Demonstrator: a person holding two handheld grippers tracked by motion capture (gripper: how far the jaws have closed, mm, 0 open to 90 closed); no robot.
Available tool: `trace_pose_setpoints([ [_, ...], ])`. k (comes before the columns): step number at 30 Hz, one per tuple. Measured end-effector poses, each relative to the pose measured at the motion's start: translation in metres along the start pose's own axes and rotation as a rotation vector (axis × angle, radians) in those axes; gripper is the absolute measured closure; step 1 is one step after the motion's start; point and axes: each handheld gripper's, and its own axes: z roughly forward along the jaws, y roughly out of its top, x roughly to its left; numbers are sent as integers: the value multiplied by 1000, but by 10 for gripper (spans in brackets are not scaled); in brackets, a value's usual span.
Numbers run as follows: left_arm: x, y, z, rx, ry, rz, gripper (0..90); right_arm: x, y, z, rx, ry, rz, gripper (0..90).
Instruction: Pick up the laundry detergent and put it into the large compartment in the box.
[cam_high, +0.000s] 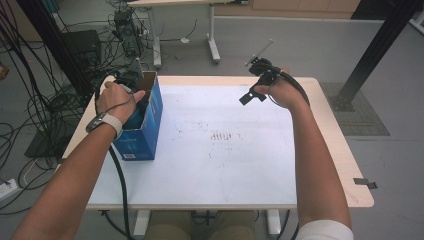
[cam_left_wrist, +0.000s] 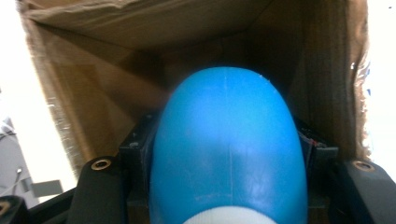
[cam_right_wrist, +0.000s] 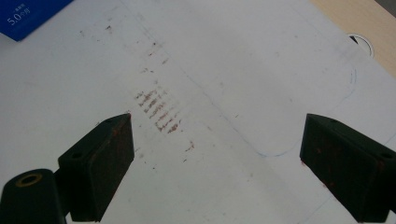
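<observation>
Inside the box (cam_left_wrist: 93, 70), blue object's (cam_left_wrist: 229, 149) base cut off

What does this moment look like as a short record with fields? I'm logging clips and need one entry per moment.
work in hand: left gripper reaches into the open blue box
held: blue rounded object, clamped between the left jaws, inside the box's brown interior
right gripper: jaws wide apart, nothing between them, above the white table sheet
box place: left side of the table, upright, top open
marks: reddish smudges mid-sheet
</observation>
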Motion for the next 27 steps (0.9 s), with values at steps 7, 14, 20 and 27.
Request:
trace_pose_setpoints([
  [7,-2,1,1,3,7,2,377,1,0,-1,-1,0,-1,98],
  [14,0,1,1,3,5,1,377,1,-1,-2,-1,-2,2,99],
  [20,-1,1,2,5,11,3,377,1,-2,-2,-4,-1,2,98],
  [27,-1,1,2,7,13,8,378,0,-3,-2,-4,0,3,99],
])
